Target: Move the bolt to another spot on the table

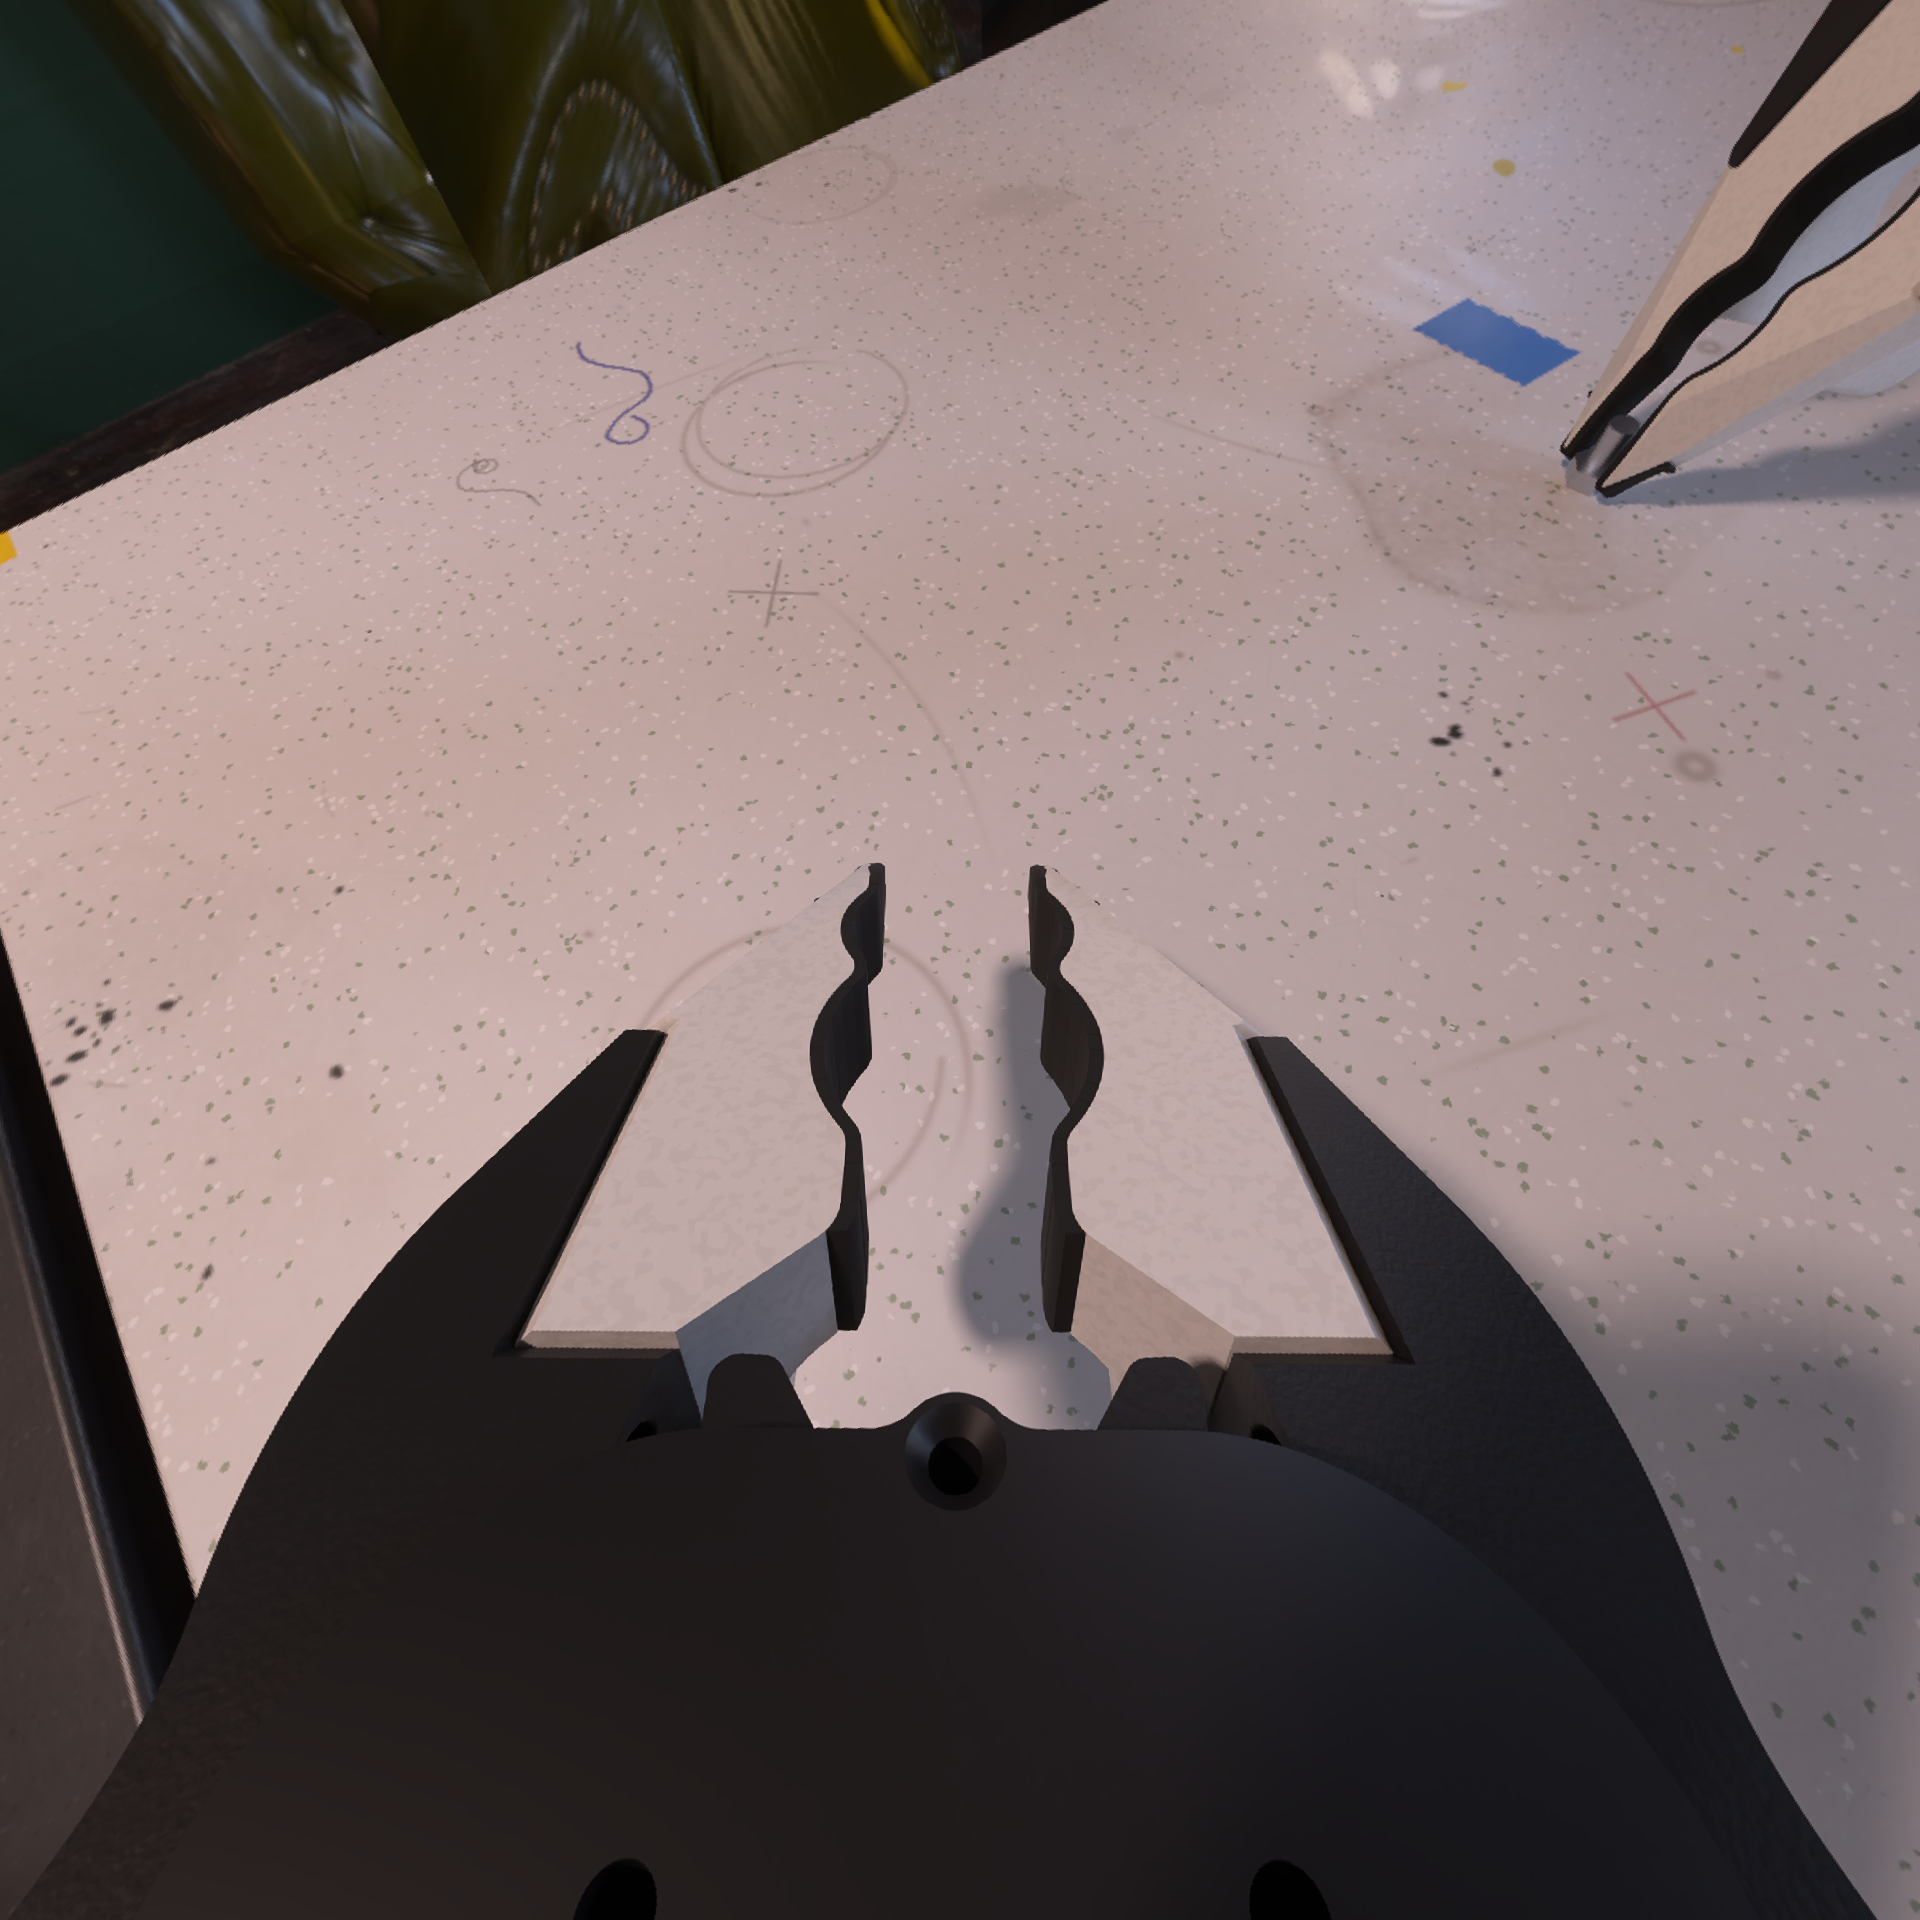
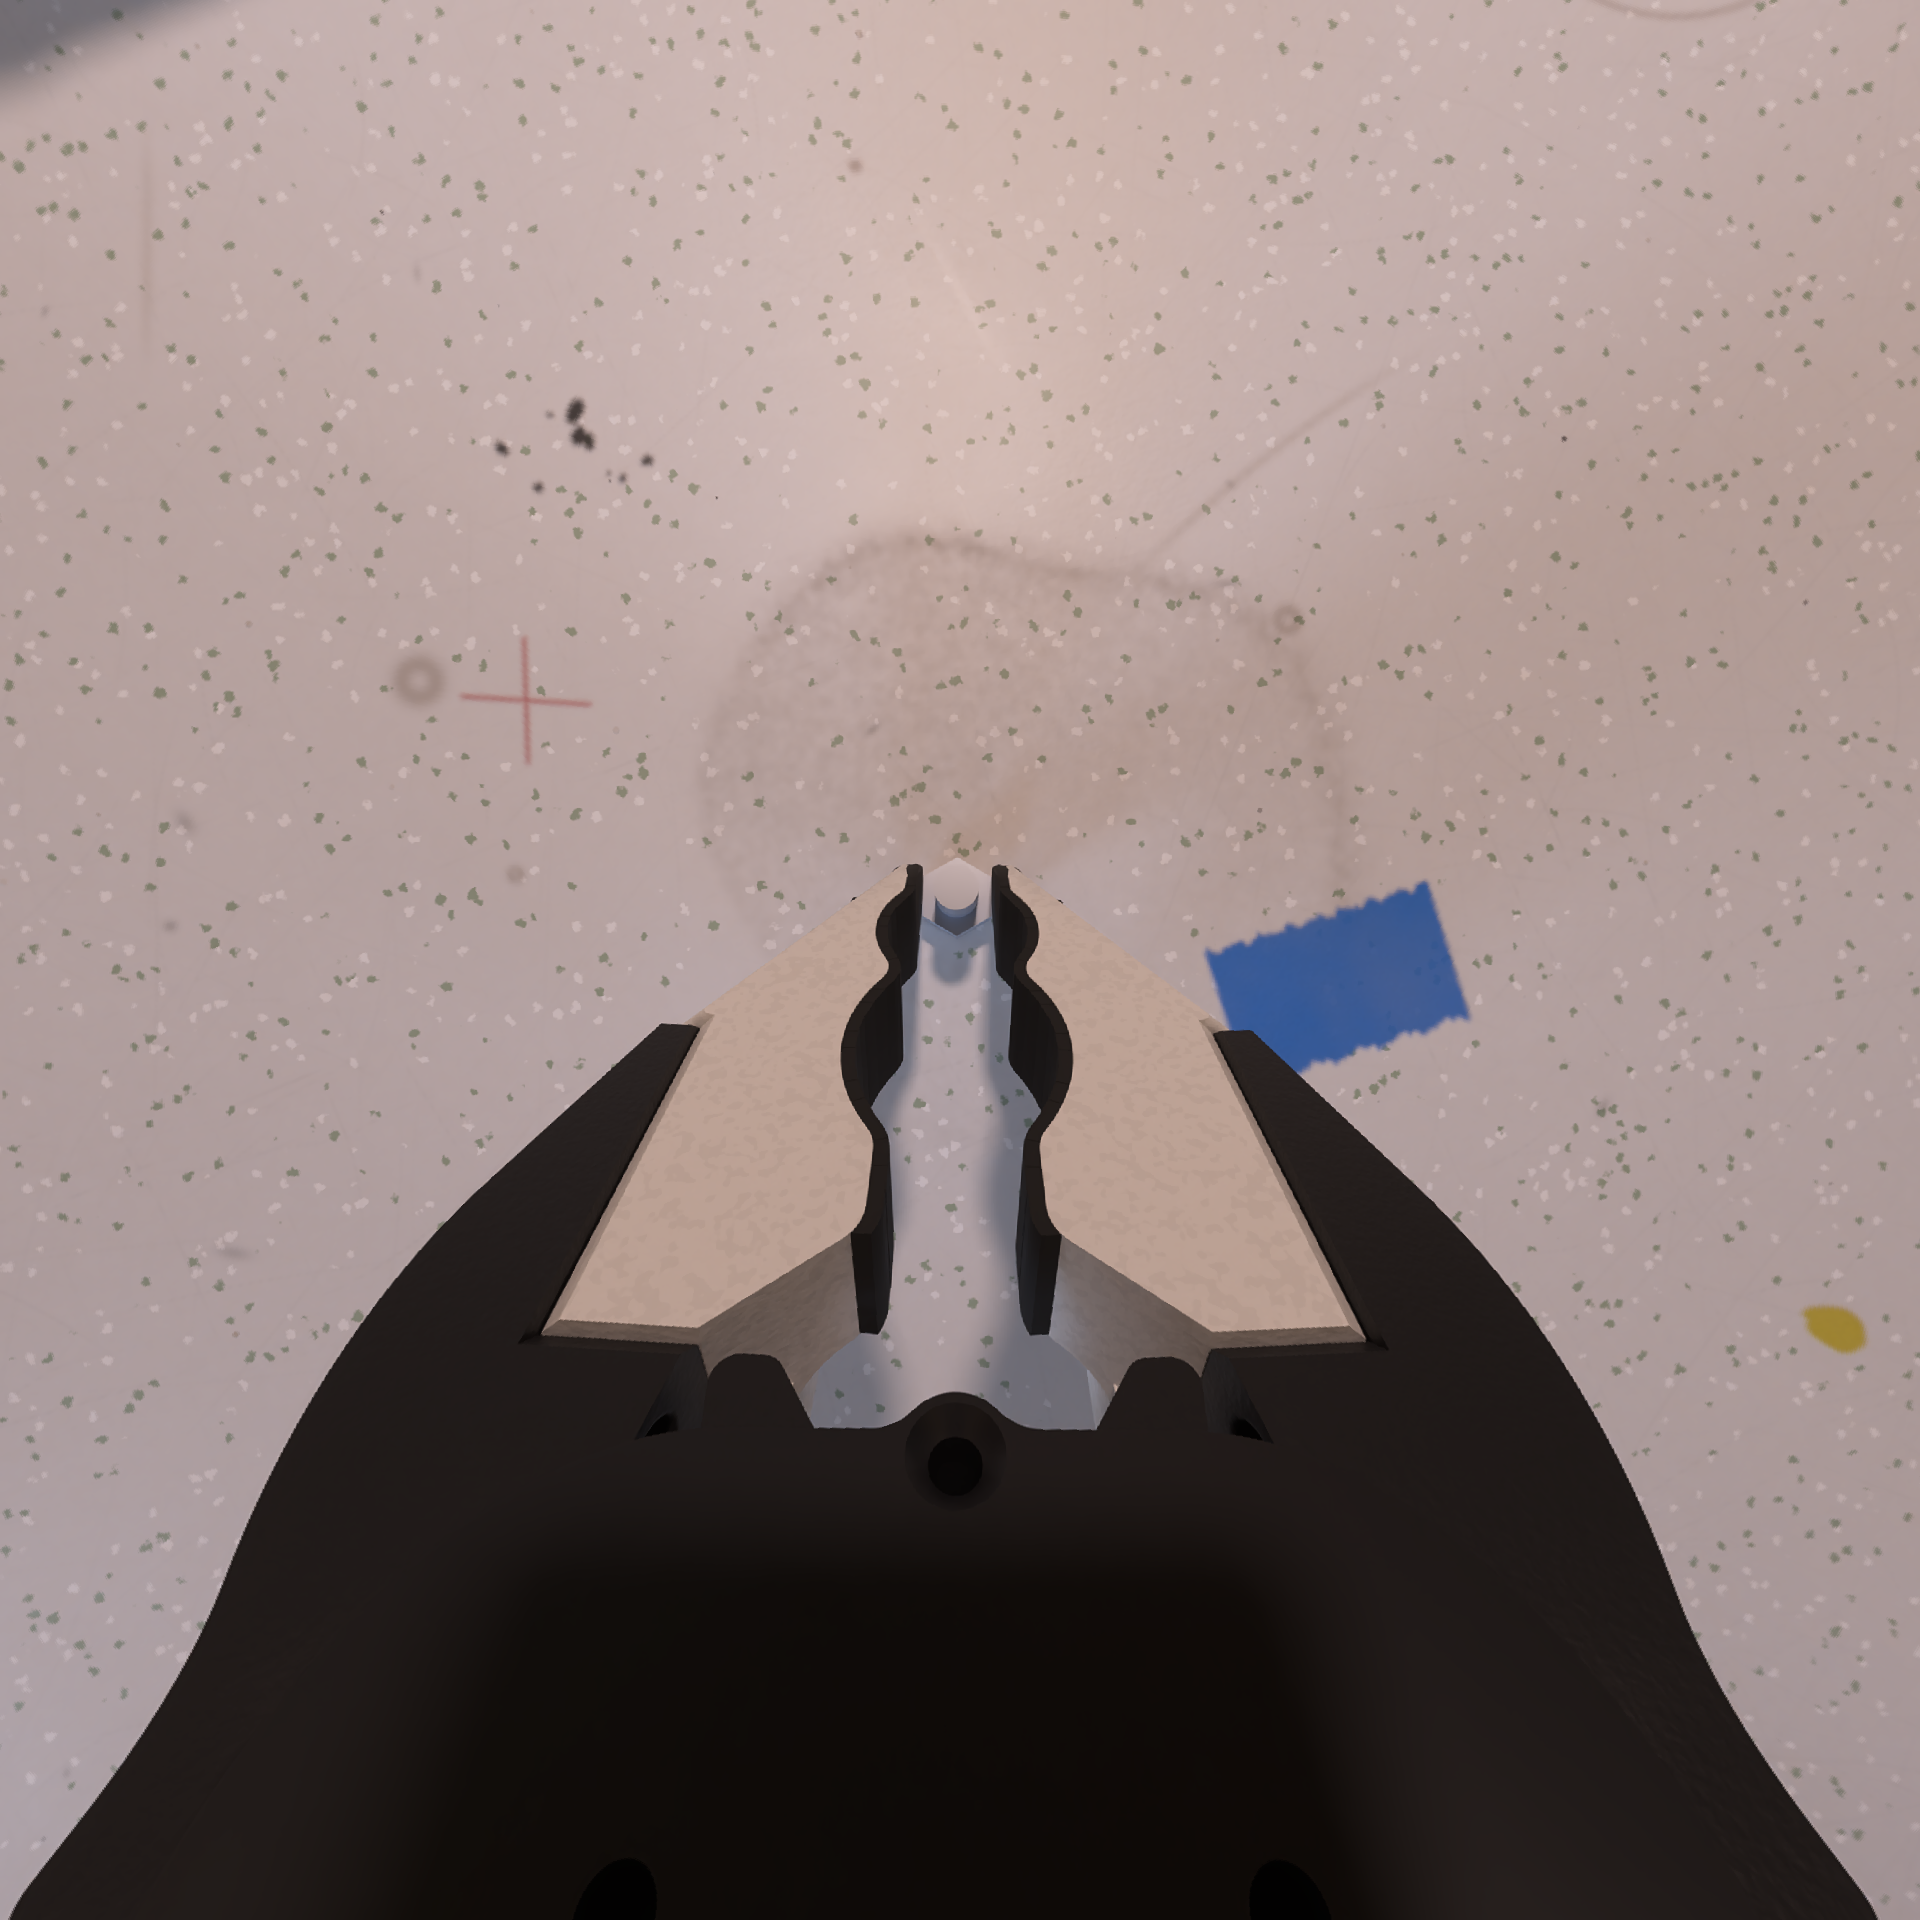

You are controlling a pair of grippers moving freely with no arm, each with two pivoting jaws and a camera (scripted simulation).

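The right gripper (image 2: pixel 957 883) points steeply down at the speckled pale table (image 2: pixel 1039 312), and its two fingers are closed in on the bolt (image 2: pixel 954 906) — a small grey metal piece pinched right at the fingertips, its upper end showing between the dark wavy pads (image 2: pixel 891 997). From the left wrist view the same gripper (image 1: pixel 1605 457) comes in from the upper right, tips just at the table surface, with the bolt (image 1: pixel 1614 436) visible as a short grey stub between them; whether the bolt touches the table or is just clear of it I cannot tell. It sits at the edge of a faint, ring-shaped stain (image 2: pixel 997 717), with a blue patch of tape (image 2: pixel 1338 977) just beside the fingers on the right side of the right wrist view and a thin red cross (image 2: pixel 526 700) well off to the left. A cluster of black specks (image 2: pixel 577 431) lies farther away, and a small yellow dot (image 2: pixel 1834 1328) near the picture's right edge. The left gripper (image 1: pixel 956 883) hovers over a bare stretch of table well apart from the bolt, its fingers spread and holding nothing — only its own shadow falls between them. Beyond the table's far edge stands dark green tufted upholstery (image 1: pixel 436 135).
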